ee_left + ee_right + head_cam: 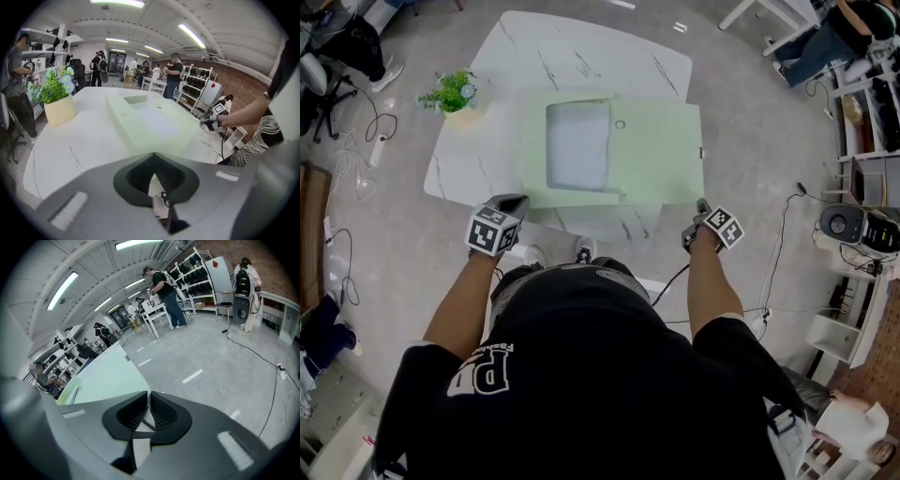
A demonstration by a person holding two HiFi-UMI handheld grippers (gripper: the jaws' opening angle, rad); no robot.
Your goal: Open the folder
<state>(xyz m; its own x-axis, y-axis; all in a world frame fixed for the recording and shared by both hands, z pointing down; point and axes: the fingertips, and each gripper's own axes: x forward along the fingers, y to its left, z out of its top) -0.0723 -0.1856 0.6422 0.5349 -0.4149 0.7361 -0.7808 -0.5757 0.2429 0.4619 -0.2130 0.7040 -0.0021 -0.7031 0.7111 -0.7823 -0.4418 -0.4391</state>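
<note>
The folder [661, 155], pale green, lies flat on the white marble table [581, 52], its right edge jutting past the tabletop. We hold our left gripper [512, 201] near its near left corner, jaws together and empty. Our right gripper [702, 205] sits just beside the near right corner, jaws a narrow slit apart with nothing between them.
</note>
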